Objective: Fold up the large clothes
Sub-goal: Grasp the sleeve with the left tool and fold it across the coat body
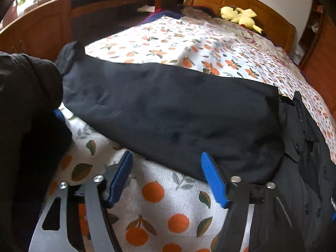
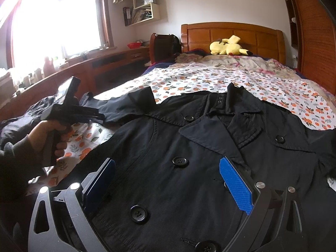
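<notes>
A black double-breasted coat [image 2: 189, 147] lies front-up on the bed, collar toward the headboard. Its left sleeve [image 1: 168, 113] stretches out flat across the orange-print sheet [image 1: 159, 191] in the left wrist view. My left gripper [image 1: 167, 159] is open and empty, just above the sheet at the sleeve's near edge. It also shows in the right wrist view [image 2: 71, 111], held in a hand at the left. My right gripper [image 2: 168, 166] is open and empty, hovering over the coat's buttoned chest.
A yellow plush toy [image 2: 229, 47] lies by the wooden headboard [image 2: 231, 33]. A dark chair [image 2: 163, 46] and a long wooden desk [image 2: 88, 67] under the window stand left of the bed. A wooden wardrobe [image 2: 315, 31] is on the right. Another dark garment [image 1: 27, 96] bulges at the left.
</notes>
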`<state>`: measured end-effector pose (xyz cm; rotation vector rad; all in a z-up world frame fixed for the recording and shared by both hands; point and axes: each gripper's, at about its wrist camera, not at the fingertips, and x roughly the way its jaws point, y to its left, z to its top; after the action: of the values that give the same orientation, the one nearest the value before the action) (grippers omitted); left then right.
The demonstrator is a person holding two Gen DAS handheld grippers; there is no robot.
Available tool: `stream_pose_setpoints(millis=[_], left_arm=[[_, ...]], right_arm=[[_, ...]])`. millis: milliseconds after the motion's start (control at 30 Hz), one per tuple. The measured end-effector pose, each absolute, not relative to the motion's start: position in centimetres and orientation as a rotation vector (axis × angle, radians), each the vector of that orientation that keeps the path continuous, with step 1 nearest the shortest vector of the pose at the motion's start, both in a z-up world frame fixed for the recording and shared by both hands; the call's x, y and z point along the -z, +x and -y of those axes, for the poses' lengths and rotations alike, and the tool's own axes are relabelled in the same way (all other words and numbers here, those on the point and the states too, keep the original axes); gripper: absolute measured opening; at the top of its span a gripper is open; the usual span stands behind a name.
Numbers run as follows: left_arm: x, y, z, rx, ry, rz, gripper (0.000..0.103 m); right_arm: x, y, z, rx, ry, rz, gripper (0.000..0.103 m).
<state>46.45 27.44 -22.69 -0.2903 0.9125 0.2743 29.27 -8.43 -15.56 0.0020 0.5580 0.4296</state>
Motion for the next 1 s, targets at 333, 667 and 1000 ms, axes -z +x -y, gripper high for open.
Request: stream_pose_setpoints(millis=[333, 667, 1000], left_arm=[[21.1, 47.7, -25.5, -0.295, -0.257, -0.9, 0.001], [14.2, 45.4, -14.7, -0.137, -0.052, -0.789, 0.001], [14.9, 41.6, -8.5, -0.019, 0.039, -0.82, 0.012]], right_arm=[[14.8, 28.8, 9.1, -0.426, 0.009, -0.543, 0.096], [12.8, 27.4, 12.3, -0.382, 0.004, -0.503, 0.096], [13.0, 27.0, 14.4, -0.354, 0.004, -0.51, 0.096]])
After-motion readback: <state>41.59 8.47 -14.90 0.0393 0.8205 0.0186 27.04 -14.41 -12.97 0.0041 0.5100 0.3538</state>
